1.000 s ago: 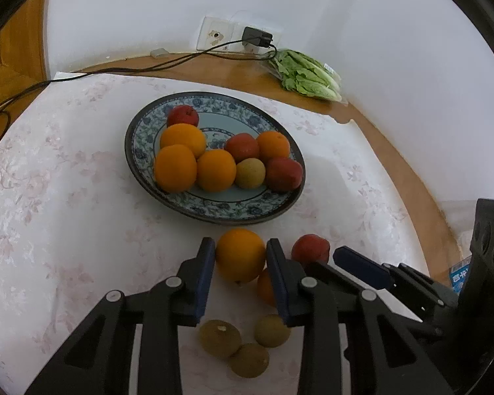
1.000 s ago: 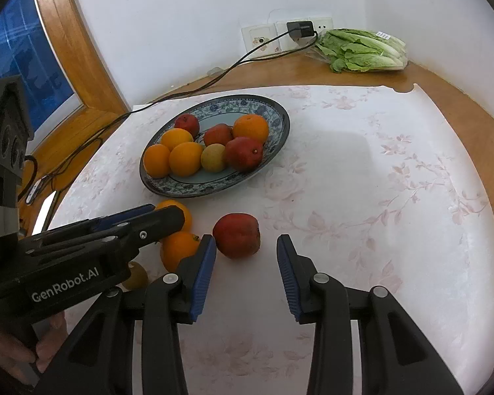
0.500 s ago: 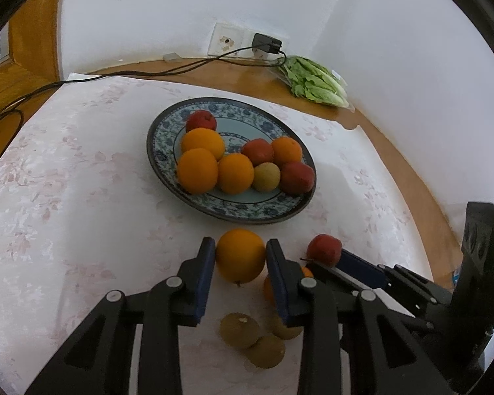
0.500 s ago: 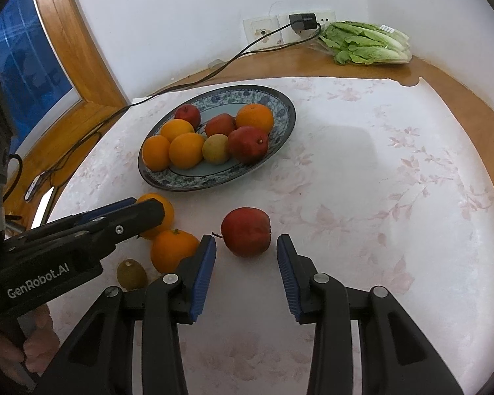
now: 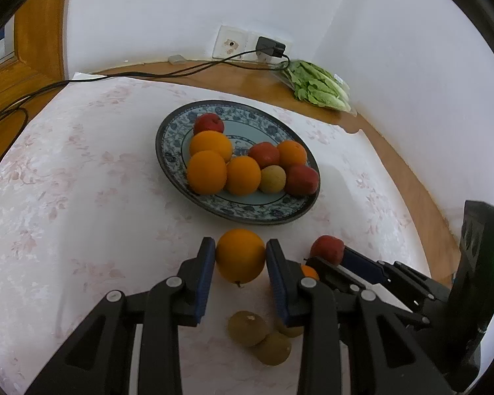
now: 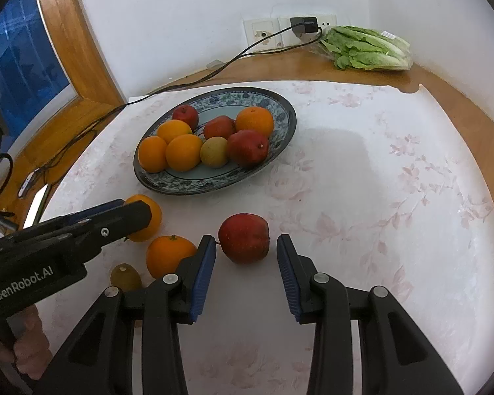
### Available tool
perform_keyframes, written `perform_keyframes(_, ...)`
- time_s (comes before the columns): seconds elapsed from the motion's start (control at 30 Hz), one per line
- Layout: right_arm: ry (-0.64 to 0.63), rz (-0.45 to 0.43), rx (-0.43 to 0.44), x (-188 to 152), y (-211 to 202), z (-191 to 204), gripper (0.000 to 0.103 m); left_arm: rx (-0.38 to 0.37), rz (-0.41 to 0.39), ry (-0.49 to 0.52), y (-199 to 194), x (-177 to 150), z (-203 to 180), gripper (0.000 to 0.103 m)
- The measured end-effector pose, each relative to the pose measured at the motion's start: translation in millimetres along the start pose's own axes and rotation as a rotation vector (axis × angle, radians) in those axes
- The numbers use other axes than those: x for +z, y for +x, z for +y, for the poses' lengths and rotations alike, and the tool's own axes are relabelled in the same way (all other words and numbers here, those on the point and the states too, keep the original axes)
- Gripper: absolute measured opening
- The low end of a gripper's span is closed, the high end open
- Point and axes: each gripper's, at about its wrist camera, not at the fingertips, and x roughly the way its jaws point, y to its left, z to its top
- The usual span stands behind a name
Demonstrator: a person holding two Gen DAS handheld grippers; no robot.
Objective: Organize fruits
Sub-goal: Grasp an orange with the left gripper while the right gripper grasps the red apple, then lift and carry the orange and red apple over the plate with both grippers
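The left gripper (image 5: 240,260) has its jaws squeezed on an orange (image 5: 240,258). The right gripper (image 6: 246,265) is open around a red apple (image 6: 243,237), not touching. Next, I think, lift the orange onto the plate (image 5: 171,151).

Right gripper (image 6: 246,265) open around a red apple (image 6: 244,237), pads clear of it. Left gripper (image 6: 138,212) clamps an orange (image 6: 148,214). Patterned plate (image 6: 281,131) holds eight fruits.
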Motion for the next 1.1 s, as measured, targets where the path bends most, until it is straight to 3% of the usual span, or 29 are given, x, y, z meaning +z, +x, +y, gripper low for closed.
perform_keyframes(0.4,0.008,-0.014,-0.008,-1.3,-1.3,-1.6,0.032,0.011,0.0,0.0,-0.3,-0.1,1.0,0.033)
perform_keyframes(1.1,0.011,-0.039,0.031,5.2,-15.4,-4.0,0.031,0.018,-0.023,0.004,-9.0,5.4,-1.0,0.033)
